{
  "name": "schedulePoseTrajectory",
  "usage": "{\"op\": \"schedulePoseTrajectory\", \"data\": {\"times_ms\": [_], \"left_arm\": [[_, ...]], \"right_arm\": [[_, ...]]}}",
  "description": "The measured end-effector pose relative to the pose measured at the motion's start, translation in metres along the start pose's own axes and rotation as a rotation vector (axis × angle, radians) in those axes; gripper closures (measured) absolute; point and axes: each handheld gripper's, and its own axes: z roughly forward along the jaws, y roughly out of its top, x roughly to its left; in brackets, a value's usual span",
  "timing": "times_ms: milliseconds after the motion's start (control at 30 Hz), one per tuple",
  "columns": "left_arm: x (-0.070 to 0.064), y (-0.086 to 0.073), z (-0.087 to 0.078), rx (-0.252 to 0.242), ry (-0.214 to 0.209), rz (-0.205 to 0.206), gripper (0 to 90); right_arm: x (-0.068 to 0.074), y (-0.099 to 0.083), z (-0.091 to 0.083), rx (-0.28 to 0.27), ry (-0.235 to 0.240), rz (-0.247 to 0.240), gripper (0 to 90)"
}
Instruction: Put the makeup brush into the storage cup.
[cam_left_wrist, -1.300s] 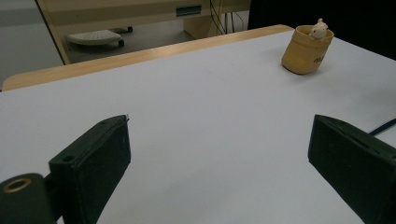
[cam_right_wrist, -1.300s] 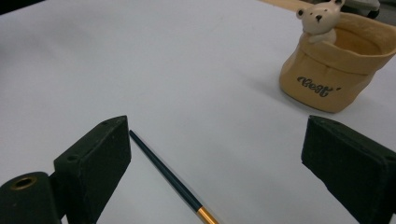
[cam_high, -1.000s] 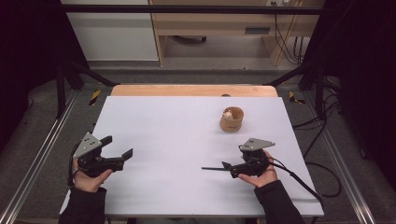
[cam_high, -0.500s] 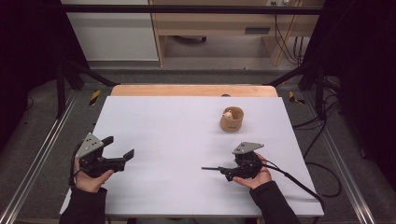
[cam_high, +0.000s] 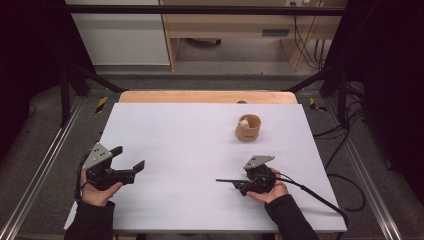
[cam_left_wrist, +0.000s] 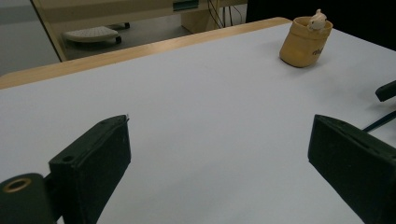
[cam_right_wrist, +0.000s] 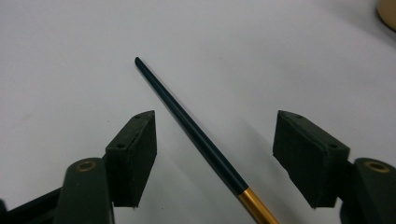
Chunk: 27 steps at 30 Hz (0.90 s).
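Observation:
A thin dark stick (cam_right_wrist: 187, 122) with a gold section lies on the white table (cam_high: 190, 135). It runs between the wide-apart jaws of my right gripper (cam_right_wrist: 215, 125), touching neither pad. In the high view the stick (cam_high: 227, 180) points left from the right gripper (cam_high: 245, 184), which is low at the front right. My left gripper (cam_high: 129, 158) hovers at the front left, open and empty, its jaws wide in the left gripper view (cam_left_wrist: 219, 140). A tan cup (cam_high: 248, 128) holding a small pale figure stands at the back right, also seen far off as the cup (cam_left_wrist: 306, 43).
A wooden strip (cam_high: 207, 96) borders the table's far edge. Metal frame rails (cam_high: 45, 165) run along both sides. A black cable (cam_high: 315, 195) trails from the right gripper off the front right. The right gripper's tip (cam_left_wrist: 386, 91) shows at the left gripper view's right edge.
My right gripper has shifted left and lower, so its open jaws now straddle the stick. The stick, the cup and the left gripper have barely moved.

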Motion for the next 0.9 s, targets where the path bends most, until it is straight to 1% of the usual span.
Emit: {"op": "schedulePoseTrajectory", "data": {"times_ms": [133,267,400,433,500,633,900], "left_arm": [[0.0000,-0.0001,0.0002,0.001,0.000,0.000,5.4],[-0.0004,-0.0002,0.0006,0.003,-0.002,0.001,5.5],[-0.0005,-0.0004,0.0010,0.004,-0.002,0.001,5.5],[-0.0005,-0.0004,0.0010,0.004,-0.003,0.001,5.5],[-0.0006,-0.0004,0.0010,0.005,-0.004,0.004,5.6],[-0.0011,-0.0004,0.0013,0.007,-0.006,0.006,5.6],[-0.0014,-0.0004,0.0014,0.006,-0.006,0.007,5.6]], "right_arm": [[0.0015,-0.0006,0.0018,0.014,0.003,-0.010,39.4],[0.0020,-0.0007,0.0019,0.035,0.011,-0.011,47.0],[0.0013,-0.0011,0.0030,0.053,0.009,-0.023,54.0],[0.0013,-0.0012,0.0035,0.056,0.014,-0.019,55.8],[0.0016,-0.0012,0.0037,0.059,0.020,-0.017,57.9],[0.0012,-0.0011,0.0030,0.066,0.010,-0.005,63.1],[0.0009,-0.0009,0.0020,0.073,0.005,-0.012,72.0]]}}
